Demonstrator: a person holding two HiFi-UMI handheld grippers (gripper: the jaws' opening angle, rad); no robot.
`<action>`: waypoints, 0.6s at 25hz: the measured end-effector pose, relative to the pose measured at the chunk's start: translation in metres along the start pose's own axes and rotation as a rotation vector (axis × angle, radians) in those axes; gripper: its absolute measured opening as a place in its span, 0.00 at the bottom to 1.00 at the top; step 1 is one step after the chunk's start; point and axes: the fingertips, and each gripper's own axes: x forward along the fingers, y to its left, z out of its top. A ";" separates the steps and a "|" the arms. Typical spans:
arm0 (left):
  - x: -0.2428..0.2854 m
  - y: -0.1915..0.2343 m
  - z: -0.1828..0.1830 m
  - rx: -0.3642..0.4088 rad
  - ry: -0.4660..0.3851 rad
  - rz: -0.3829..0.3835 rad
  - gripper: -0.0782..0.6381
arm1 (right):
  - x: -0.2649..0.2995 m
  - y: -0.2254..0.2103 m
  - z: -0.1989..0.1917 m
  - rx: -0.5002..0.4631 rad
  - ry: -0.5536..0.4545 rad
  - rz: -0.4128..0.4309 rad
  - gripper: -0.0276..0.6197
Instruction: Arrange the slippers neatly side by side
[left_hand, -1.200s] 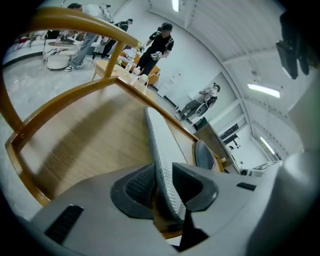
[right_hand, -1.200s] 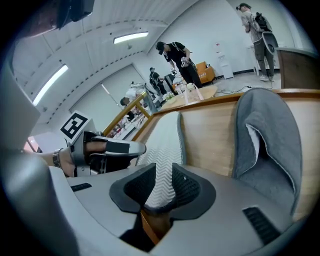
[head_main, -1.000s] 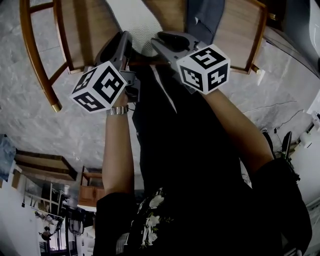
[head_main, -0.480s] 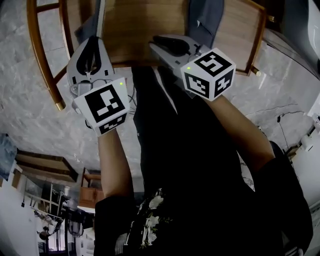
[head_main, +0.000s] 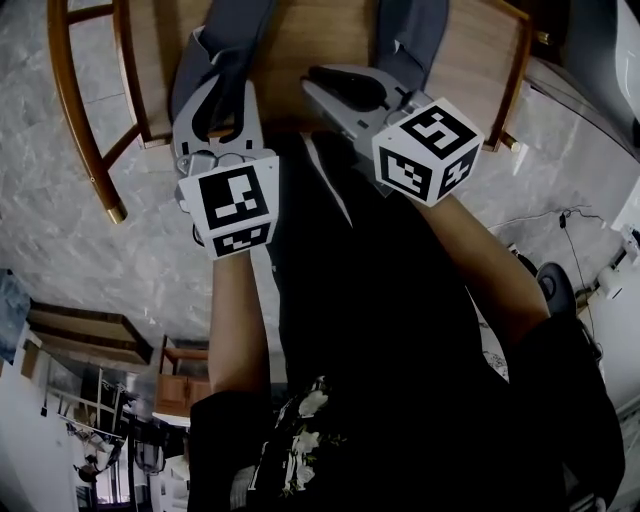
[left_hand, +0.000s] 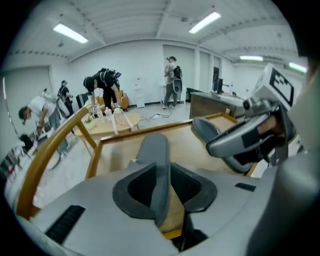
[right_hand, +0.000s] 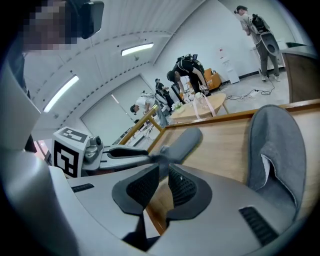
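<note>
Since the earlier frames, the left gripper (head_main: 222, 92) has been rolled so that one face of its cube (head_main: 232, 208) is turned to the camera, and it has been carried up the picture to the table (head_main: 310, 35). The left slipper (head_main: 230, 35), formerly seen as a thin strip, is now seen broad beyond the jaws. Little change is noted in the right gripper (head_main: 325, 85).

Head view: both grippers are held at the near edge of the table, the left one at the heel of the left slipper. The right slipper (head_main: 415, 35) is seen lying on the table, well apart from the left one and just beyond the right gripper.

Left gripper view: the left slipper (left_hand: 155, 155) is held on edge between the jaws and reaches out over the table. The jaws have just been opening, yet the grip is kept on the slipper. The right gripper (left_hand: 212, 145) is seen at the right, in front of the right slipper (left_hand: 205, 129). People are seen at the far end of the room.

Right gripper view: the jaws have just been closing and are parted by a narrow gap, with nothing between the pads (right_hand: 185, 187). The right slipper (right_hand: 277, 150) is seen flat on the table to the right, untouched.
</note>
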 end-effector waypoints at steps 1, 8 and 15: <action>0.001 -0.003 0.000 -0.084 -0.019 -0.036 0.24 | 0.000 -0.002 -0.001 -0.002 0.003 -0.004 0.12; -0.012 0.004 -0.006 -1.034 -0.199 -0.201 0.32 | 0.017 0.006 0.013 -0.268 0.070 0.035 0.19; -0.010 0.041 -0.040 -1.773 -0.377 -0.129 0.37 | 0.049 0.025 0.047 -0.548 0.086 0.128 0.19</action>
